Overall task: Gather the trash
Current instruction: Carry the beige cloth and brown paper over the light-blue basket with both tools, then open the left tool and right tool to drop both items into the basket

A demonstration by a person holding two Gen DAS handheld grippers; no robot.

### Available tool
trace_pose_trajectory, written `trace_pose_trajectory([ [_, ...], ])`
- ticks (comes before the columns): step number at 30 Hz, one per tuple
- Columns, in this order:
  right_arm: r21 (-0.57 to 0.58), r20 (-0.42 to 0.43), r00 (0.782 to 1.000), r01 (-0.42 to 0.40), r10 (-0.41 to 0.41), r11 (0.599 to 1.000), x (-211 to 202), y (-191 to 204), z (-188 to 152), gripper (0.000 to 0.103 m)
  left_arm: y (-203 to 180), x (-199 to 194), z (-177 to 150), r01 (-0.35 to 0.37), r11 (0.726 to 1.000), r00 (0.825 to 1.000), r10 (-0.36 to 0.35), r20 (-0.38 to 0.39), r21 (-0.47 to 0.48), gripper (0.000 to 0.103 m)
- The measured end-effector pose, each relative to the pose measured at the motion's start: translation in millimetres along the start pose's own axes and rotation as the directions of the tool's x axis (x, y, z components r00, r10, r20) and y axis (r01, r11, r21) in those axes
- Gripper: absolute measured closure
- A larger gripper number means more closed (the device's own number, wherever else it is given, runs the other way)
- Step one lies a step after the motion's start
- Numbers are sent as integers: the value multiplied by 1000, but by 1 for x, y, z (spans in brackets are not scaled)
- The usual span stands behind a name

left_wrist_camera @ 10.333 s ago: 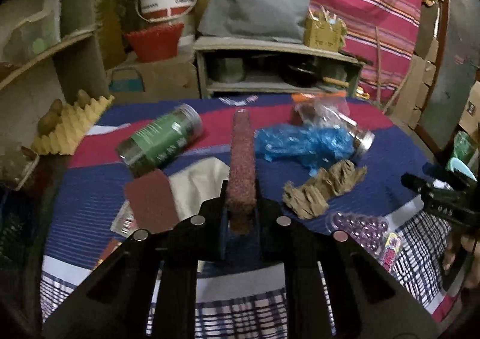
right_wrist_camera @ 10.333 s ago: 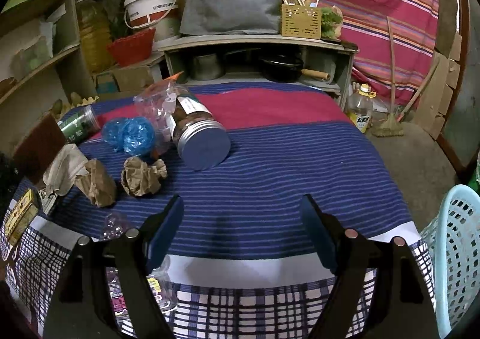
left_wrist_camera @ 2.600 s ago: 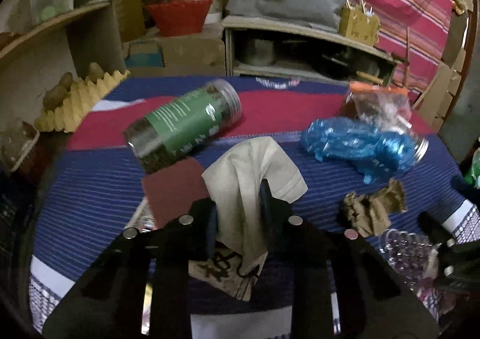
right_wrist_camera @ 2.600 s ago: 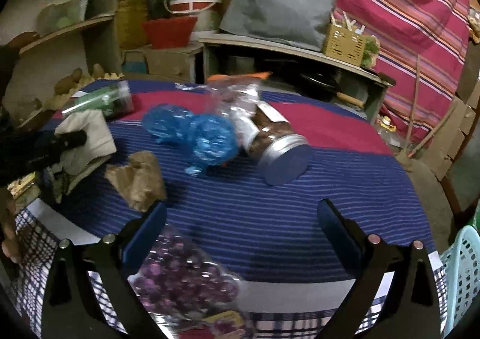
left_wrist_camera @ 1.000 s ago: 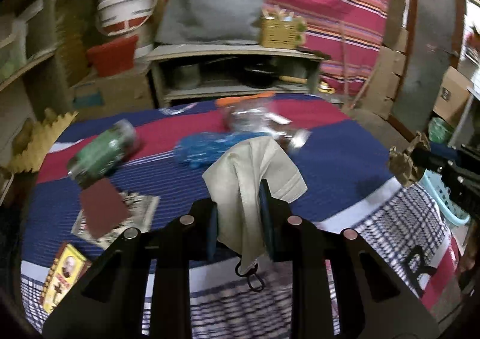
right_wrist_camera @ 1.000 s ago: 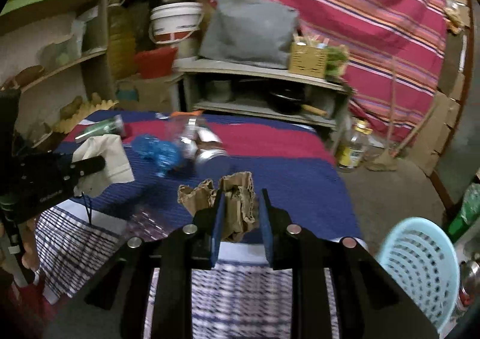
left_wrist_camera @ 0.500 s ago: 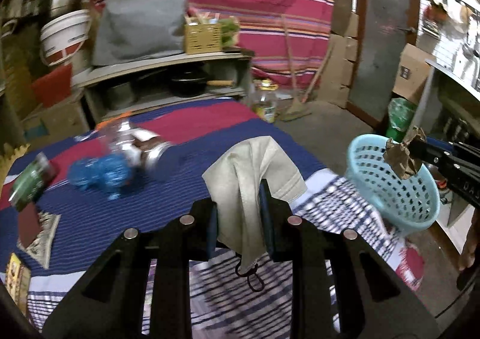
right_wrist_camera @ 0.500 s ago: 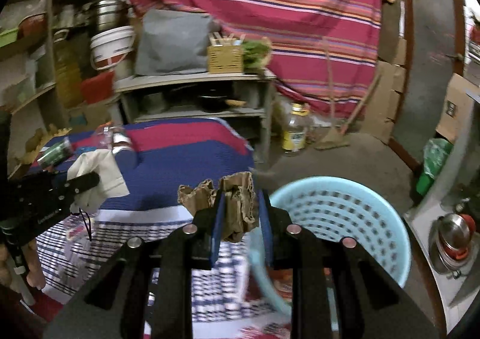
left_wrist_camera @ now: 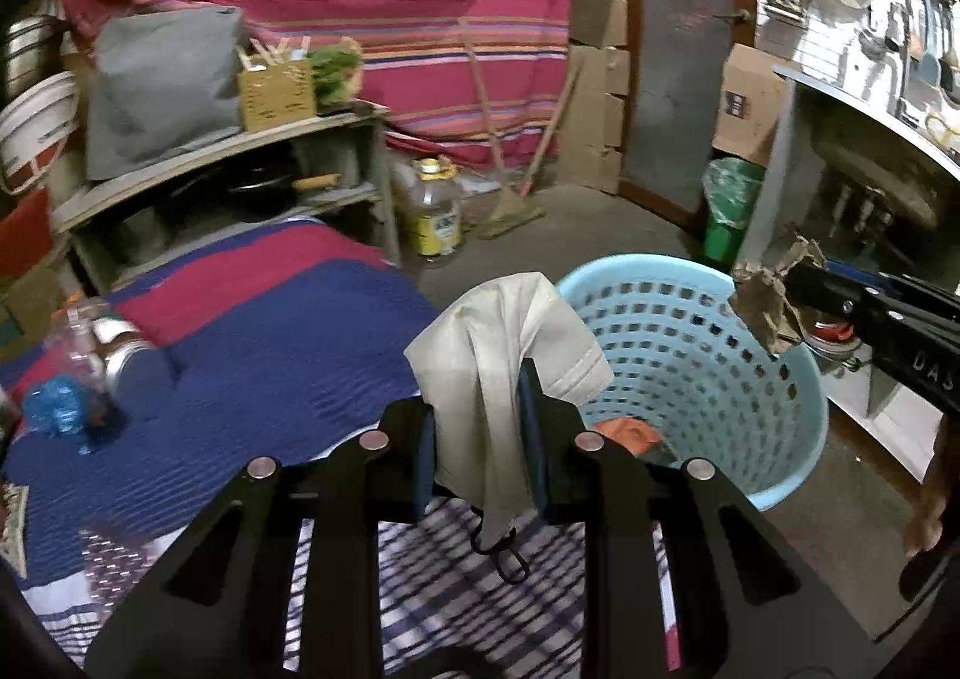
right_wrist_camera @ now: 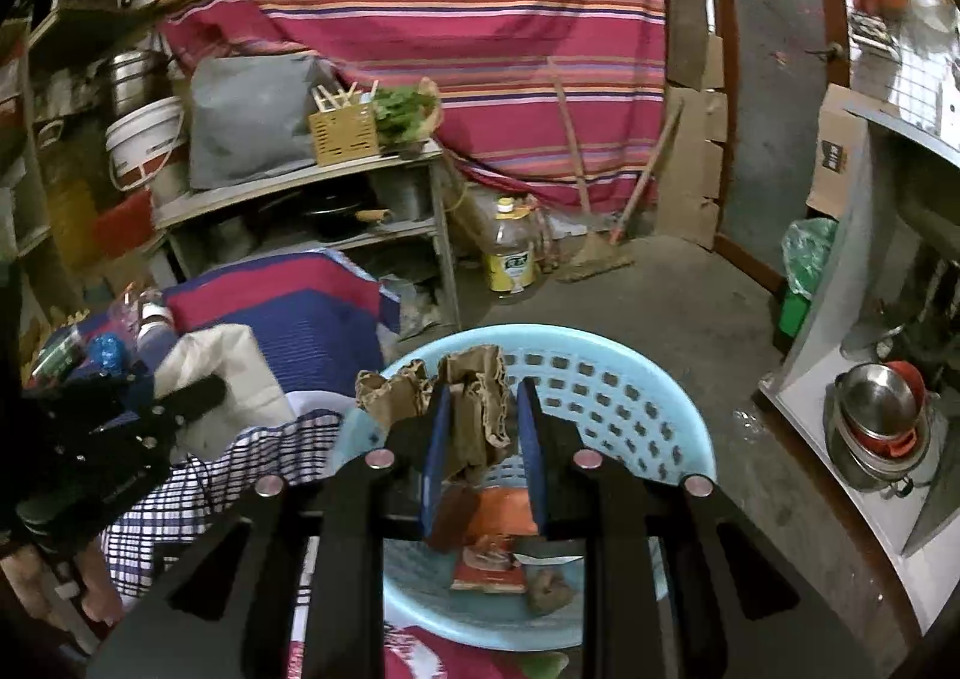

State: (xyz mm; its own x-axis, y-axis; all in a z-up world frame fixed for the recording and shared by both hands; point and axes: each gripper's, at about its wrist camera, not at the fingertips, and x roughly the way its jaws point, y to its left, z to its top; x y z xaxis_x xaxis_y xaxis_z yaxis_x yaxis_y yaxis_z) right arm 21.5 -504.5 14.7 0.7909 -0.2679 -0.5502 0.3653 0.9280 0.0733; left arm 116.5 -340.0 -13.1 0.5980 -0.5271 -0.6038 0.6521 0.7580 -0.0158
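Right wrist view: right tool clenched on crumpled brown paper, over the basket. Left tool clamped on a pale cloth, at the basket's near-left rim, bench to its left. Step: carry to basket, drop pending. Next: release paper first; shift the left tool right before opening.

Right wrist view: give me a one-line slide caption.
Right gripper holds crumpled brown paper above the light blue basket, which already contains trash.

Dim indoor light, brighter at right; fisheye-bent edges, slight motion blur.
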Motion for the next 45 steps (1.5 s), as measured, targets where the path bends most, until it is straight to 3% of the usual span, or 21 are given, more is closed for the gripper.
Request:
trace_pose_trajectory([
  [13, 77, -11, 998, 55, -54, 996, 7, -57, -7, 80, -68, 40, 20, 90, 993, 996, -90, -15, 78, 78],
  [22, 85, -21, 998, 61, -59, 995, 12, -68, -11, 80, -73, 45, 29, 78, 994, 997, -78, -8, 71, 50],
  [32, 59, -30, 999, 37, -35, 998, 21, -49, -12, 80, -36, 28, 26, -19, 1000, 999, 19, 37, -15, 18],
  [37, 54, -30, 999, 27, -25, 998, 29, -40, -8, 79, -14, 12, 25, -73, 996, 994, 77, 72, -52, 12],
  [41, 82, -31, 999, 33, -31, 996, 37, -42, -5, 72, 2, -4, 27, -127, 989, 986, 134, 102, -71, 8],
  [42, 90, -31, 999, 34, -31, 995, 38, -42, -5, 63, 6, -9, 28, -142, 987, 982, 150, 111, -76, 6],
  [43, 94, -29, 999, 43, -40, 995, 39, -42, -5, 48, 11, -15, 28, -154, 985, 980, 163, 118, -83, 6],
  [45, 95, -23, 998, 65, -63, 993, 39, -42, -6, 34, 20, -23, 28, -168, 981, 976, 180, 124, -96, 6],
])
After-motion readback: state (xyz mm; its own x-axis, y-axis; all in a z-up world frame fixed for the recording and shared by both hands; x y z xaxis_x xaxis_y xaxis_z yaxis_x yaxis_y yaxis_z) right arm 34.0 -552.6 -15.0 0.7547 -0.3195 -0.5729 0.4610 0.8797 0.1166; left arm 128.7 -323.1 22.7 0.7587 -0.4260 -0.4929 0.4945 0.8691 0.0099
